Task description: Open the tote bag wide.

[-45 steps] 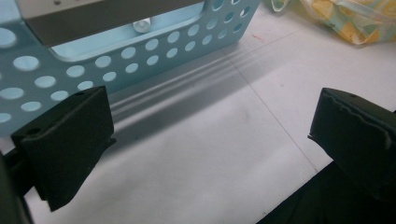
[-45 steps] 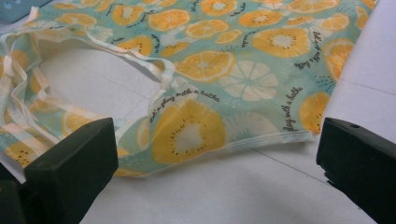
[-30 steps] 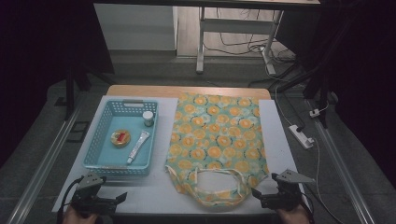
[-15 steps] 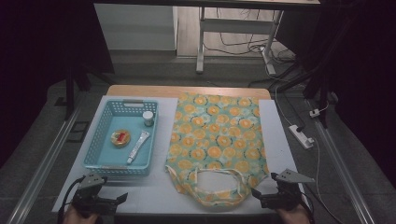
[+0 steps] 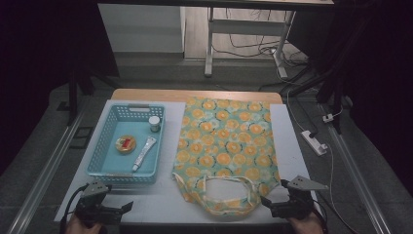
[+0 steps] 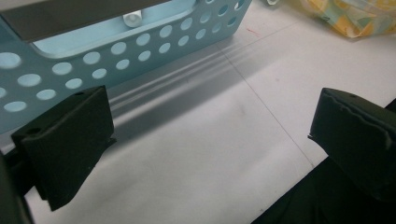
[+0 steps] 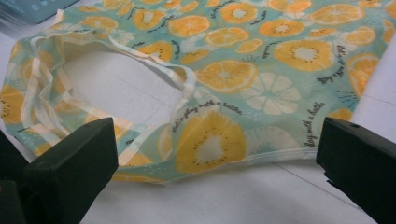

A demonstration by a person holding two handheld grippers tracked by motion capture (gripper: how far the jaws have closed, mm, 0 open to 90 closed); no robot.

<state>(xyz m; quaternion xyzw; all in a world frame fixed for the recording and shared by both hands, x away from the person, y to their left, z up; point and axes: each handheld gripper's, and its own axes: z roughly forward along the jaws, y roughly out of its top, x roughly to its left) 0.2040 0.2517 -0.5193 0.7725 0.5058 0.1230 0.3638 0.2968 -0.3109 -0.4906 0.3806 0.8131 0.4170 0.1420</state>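
Two hand-held grippers (image 5: 127,207) (image 5: 263,201) gape empty; basket (image 5: 100,157) left, tote bag (image 5: 229,146) right

I see a white tabletop (image 5: 292,146) on a grey floor (image 5: 375,161). Behind it stands a metal table leg (image 5: 209,44). A white power strip (image 5: 314,142) lies there. The room is dark.

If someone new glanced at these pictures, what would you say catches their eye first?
Most striking is the orange-slice patterned tote bag, spread flat on the right half of the table with its handles toward the person. To its left stands a light-blue perforated basket holding a small jar, a tube and a round yellow item. The left gripper and right gripper wait open at the near edge.
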